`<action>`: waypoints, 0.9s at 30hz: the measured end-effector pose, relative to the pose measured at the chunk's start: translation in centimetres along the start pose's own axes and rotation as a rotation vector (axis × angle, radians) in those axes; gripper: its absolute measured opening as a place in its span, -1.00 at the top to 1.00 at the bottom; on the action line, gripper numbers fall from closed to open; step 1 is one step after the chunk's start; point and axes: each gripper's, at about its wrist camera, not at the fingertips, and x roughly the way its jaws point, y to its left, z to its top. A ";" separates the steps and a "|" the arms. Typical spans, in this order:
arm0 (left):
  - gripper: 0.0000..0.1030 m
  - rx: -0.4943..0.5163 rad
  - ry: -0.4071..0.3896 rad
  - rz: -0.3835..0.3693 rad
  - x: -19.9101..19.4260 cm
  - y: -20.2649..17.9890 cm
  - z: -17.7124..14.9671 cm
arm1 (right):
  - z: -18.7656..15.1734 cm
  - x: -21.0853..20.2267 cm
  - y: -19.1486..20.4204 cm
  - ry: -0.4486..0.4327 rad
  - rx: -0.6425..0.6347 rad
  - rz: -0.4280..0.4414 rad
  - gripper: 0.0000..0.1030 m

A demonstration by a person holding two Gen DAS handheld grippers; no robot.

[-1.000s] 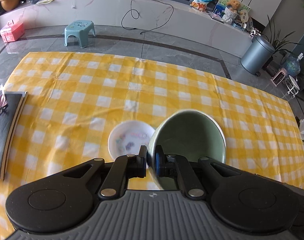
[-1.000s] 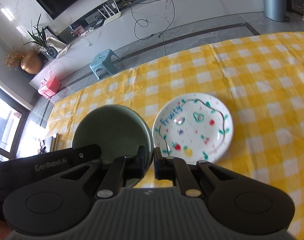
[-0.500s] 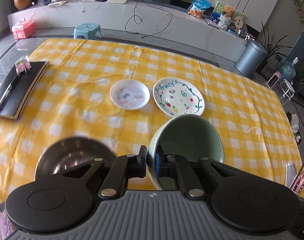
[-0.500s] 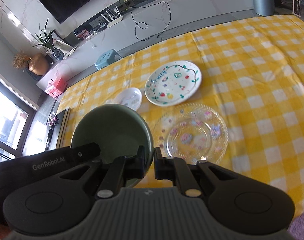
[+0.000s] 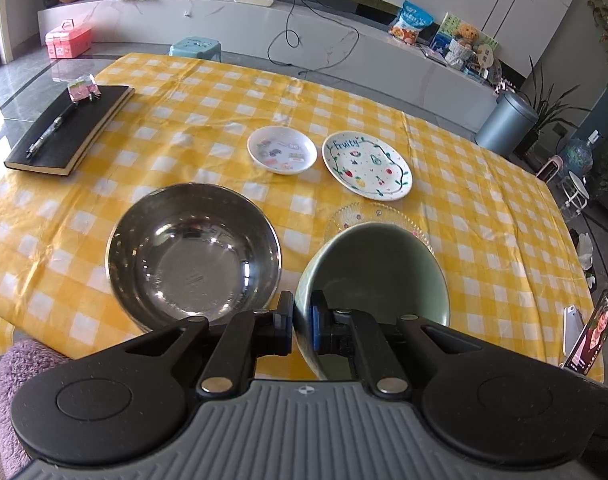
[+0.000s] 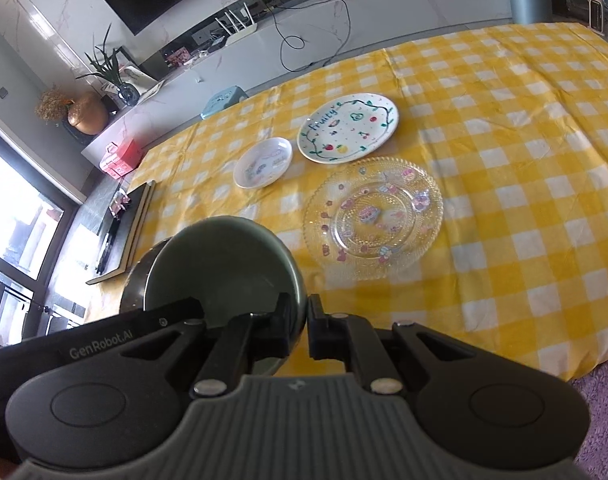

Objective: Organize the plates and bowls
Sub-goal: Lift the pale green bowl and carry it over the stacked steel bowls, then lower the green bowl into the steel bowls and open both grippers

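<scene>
My left gripper (image 5: 302,322) is shut on the rim of a green ceramic bowl (image 5: 378,272) and holds it above the table's near edge, right of a steel bowl (image 5: 194,258). My right gripper (image 6: 306,330) is shut on the same green bowl (image 6: 220,262), on its opposite rim. Beyond lie a small white dish (image 5: 282,150), a white "fruity" plate (image 5: 366,166) and a clear glass plate (image 6: 374,218), partly hidden by the green bowl in the left wrist view.
The table wears a yellow checked cloth (image 5: 484,208). A black notebook with a pen (image 5: 70,130) lies at the far left. A phone (image 5: 592,334) stands at the right near edge. A purple rug (image 6: 600,408) lies below the table.
Both grippers have pulled back and risen with the green bowl. The steel bowl, glass plate and whole table have come into view.
</scene>
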 end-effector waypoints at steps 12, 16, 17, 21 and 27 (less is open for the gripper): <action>0.82 -0.078 -0.084 0.022 -2.7 4.0 1.3 | 0.6 0.3 4.7 -0.031 -0.063 0.066 0.89; 0.81 -0.130 -0.081 0.022 -2.5 6.0 1.9 | 1.1 1.5 6.2 -0.019 -0.079 0.091 0.89; 0.81 -0.140 -0.079 0.026 -2.4 6.4 2.0 | 1.3 1.9 6.5 -0.013 -0.083 0.094 0.89; 0.80 -0.176 -0.068 0.036 -1.7 8.1 2.4 | 1.6 3.8 7.7 0.013 -0.099 0.097 0.89; 0.79 -0.198 -0.004 0.042 0.3 9.6 2.3 | 1.4 6.6 8.4 0.078 -0.108 0.073 0.89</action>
